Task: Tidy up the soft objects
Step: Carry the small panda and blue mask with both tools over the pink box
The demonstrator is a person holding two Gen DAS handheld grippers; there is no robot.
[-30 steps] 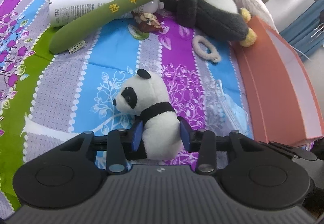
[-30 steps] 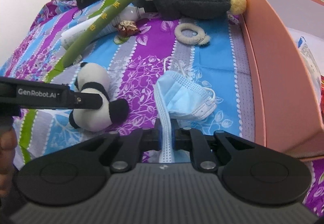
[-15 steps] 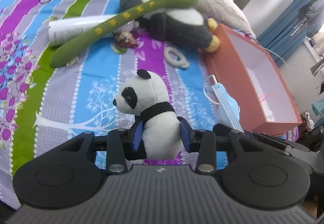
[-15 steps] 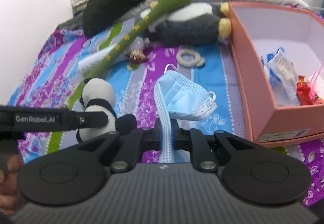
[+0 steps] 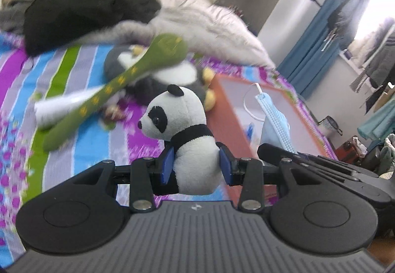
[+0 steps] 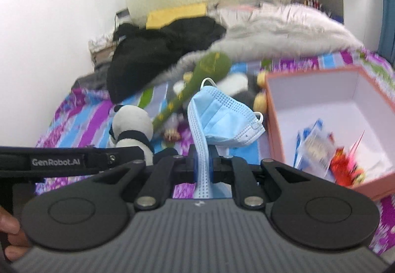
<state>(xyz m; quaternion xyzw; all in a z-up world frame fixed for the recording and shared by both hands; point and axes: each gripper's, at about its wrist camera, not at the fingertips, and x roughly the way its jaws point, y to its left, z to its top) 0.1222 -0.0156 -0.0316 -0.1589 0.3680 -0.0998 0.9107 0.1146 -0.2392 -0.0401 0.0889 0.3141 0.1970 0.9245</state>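
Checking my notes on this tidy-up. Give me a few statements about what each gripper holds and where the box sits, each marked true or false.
1. The left gripper is shut on the panda toy. True.
2. The right gripper is open and holds nothing. False: it pinches the face mask.
3. The orange box has things inside. True.
4. The green plush stick lies in the box. False: it lies on the bedspread.

**Count of what lies on and above the bed**

Two panda plush toys: one small panda point(image 5: 182, 134) and one larger grey one point(image 5: 172, 75) at 12 o'clock from it. One blue face mask point(image 6: 222, 122). One long green plush stick point(image 5: 118, 87). One orange box point(image 6: 328, 105), at 3 o'clock in the right wrist view. One black garment point(image 5: 81, 11). Two grippers.
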